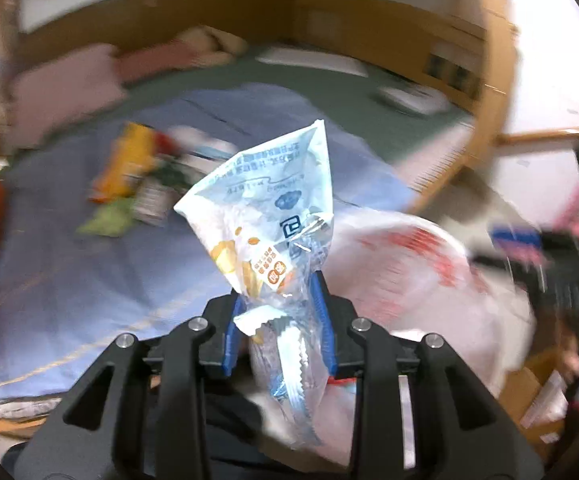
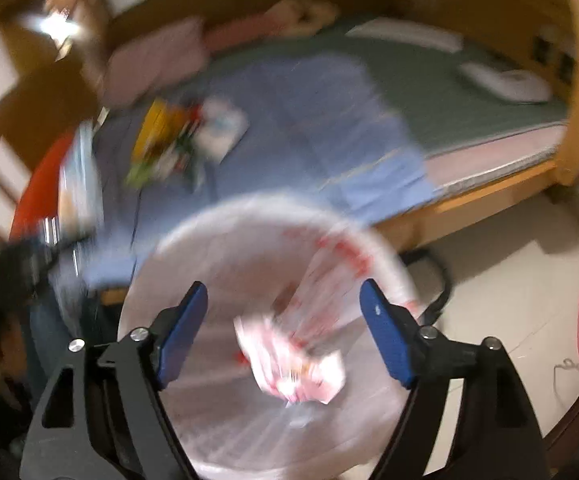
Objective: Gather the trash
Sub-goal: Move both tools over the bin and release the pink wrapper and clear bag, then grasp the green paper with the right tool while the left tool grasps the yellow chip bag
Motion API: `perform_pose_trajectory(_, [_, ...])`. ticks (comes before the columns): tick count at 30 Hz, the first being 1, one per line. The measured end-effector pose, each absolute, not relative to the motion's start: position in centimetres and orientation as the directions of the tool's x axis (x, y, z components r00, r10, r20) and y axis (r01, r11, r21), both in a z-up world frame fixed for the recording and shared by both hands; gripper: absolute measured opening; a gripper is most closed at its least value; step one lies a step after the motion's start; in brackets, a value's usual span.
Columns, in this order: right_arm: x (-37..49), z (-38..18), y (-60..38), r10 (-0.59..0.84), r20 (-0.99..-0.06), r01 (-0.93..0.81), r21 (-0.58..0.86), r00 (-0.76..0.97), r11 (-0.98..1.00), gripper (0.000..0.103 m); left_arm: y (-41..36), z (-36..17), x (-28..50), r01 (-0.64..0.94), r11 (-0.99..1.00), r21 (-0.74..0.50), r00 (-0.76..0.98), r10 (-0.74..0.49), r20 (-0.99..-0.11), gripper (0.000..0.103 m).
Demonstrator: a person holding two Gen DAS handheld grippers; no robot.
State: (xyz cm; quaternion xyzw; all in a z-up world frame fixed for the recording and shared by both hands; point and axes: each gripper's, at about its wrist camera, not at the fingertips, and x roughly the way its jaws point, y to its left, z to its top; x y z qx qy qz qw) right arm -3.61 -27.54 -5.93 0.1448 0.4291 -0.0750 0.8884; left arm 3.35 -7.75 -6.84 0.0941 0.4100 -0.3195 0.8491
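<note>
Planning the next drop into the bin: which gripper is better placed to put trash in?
Left. The left gripper is shut on a wrapper, with the bin just to its right. The right gripper is open and holds nothing, poised over the bin, where a wrapper already lies.

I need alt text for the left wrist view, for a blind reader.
The left gripper is shut on a white snack wrapper that sticks up. Behind lie blurred wrappers on a blue sheet; a white bag is to the right.
</note>
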Motion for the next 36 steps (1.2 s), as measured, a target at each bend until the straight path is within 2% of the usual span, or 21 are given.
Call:
perform_pose_trajectory(2, [-4.2, -5.0, -29.1, -0.057, -0.757, 0.316, 0.202, 0.651, 0.927, 0.079, -9.3, -7.7, 2.5, 0.699, 0.689, -0.195, 0.331, -0.552, -0.765, 0.04])
perform_pose_trajectory(5, [-4.5, -4.5, -31.0, -0.076, -0.743, 0.357, 0.227, 0.665, 0.906, 0.079, -10.8, -8.8, 1.5, 0.755, 0.605, -0.254, 0.23, -0.606, -0.761, 0.094])
perform_pose_trajectory(8, [-4.1, -5.0, -31.4, -0.06, -0.748, 0.362, 0.247, 0.66, 0.899, 0.08, -11.2, -9.3, 2.0, 0.759, 0.594, -0.267, 0.213, -0.614, -0.76, 0.095])
perform_pose_trajectory(12, [-2.7, -5.7, -31.4, -0.049, -0.768, 0.36, 0.242, 0.639, 0.901, 0.08, -8.5, -9.3, 5.4, 0.691, 0.672, -0.266, 0.29, -0.594, -0.75, 0.098])
perform_pose_trajectory(15, [-0.4, -5.8, -30.3, -0.036, -0.786, 0.328, 0.215, 0.617, 0.92, 0.08, -4.8, -9.3, 10.0, 0.557, 0.816, -0.155, 0.451, -0.454, -0.769, 0.098])
perform_pose_trajectory(18, [3.1, -5.3, -27.9, 0.001, -0.797, 0.254, 0.193, 0.604, 0.948, 0.08, -0.1, -10.1, 15.4, 0.345, 0.938, 0.013, 0.573, -0.2, -0.795, 0.097])
perform_pose_trajectory(21, [6.7, -4.6, -25.1, 0.036, -0.799, 0.186, 0.184, 0.6, 0.965, 0.08, 4.4, -10.8, 20.3, 0.216, 0.976, 0.039, 0.601, -0.101, -0.792, 0.091])
perform_pose_trajectory(24, [12.7, -3.8, -21.0, 0.09, -0.788, 0.088, 0.181, 0.609, 0.98, 0.08, 7.9, -12.0, 24.3, 0.157, 0.986, 0.058, 0.605, -0.049, -0.795, 0.091])
perform_pose_trajectory(28, [20.9, -4.3, -15.6, 0.144, -0.776, -0.002, 0.18, 0.614, 0.984, 0.08, 12.3, -13.8, 26.3, 0.106, 0.994, 0.02, 0.604, -0.048, -0.795, 0.091])
perform_pose_trajectory(31, [27.6, -6.2, -12.1, 0.196, -0.785, -0.027, 0.223, 0.588, 0.974, 0.079, 16.9, -15.6, 26.9, -0.024, 0.998, -0.051, 0.541, -0.03, -0.841, 0.091])
perform_pose_trajectory(33, [31.8, -7.9, -10.6, 0.168, -0.809, 0.013, 0.211, 0.563, 0.977, 0.079, 20.0, -15.6, 27.1, -0.123, 0.978, -0.166, 0.534, -0.076, -0.842, 0.092])
perform_pose_trajectory(36, [36.3, -10.8, -9.4, 0.068, -0.848, 0.125, 0.155, 0.525, 0.98, 0.079, 22.6, -15.3, 26.8, -0.212, 0.958, -0.195, 0.536, -0.054, -0.843, 0.092])
